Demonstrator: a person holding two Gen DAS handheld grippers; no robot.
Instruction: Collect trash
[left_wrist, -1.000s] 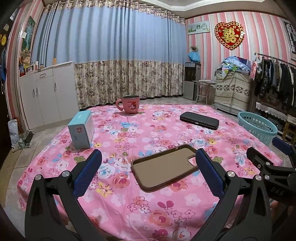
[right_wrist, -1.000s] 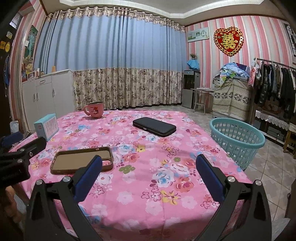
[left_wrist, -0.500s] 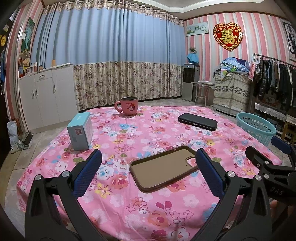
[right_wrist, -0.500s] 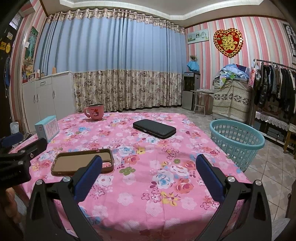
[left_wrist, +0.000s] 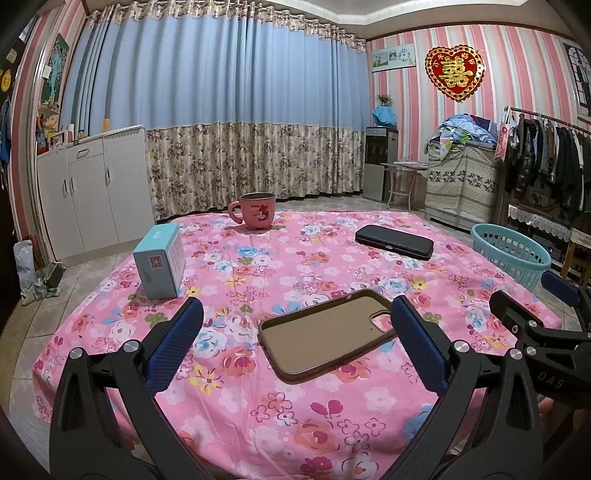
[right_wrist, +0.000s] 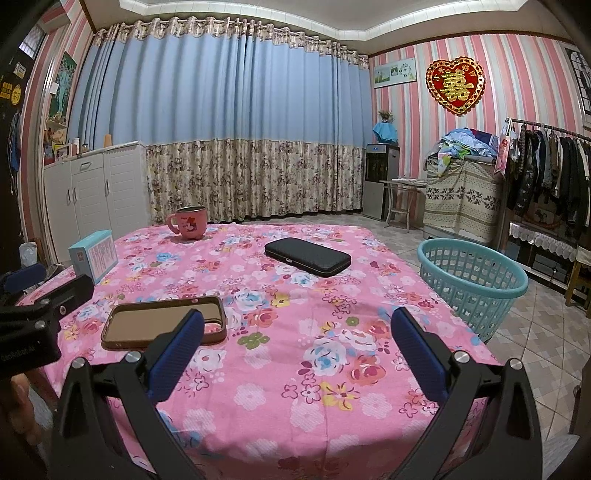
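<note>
both tools spread wide, gripping nothing: left tool (left_wrist: 295, 321) over brown phone case (left_wrist: 327, 338); right tool (right_wrist: 295, 325) above worktop (right_wrist: 332, 369); basket (right_wrist: 471, 282) beside it

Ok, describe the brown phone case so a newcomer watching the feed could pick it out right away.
Start at the table with the pink floral cloth. On its near side, just ahead of the open left gripper, lies the phone case, flat with its hollow side up. It is brown with a camera cutout, unlike the closed black case further back, the upright blue box and the pink mug.

Both wrist views low, facing curtain (left_wrist: 240, 110), sharing table (right_wrist: 314, 369)
</note>
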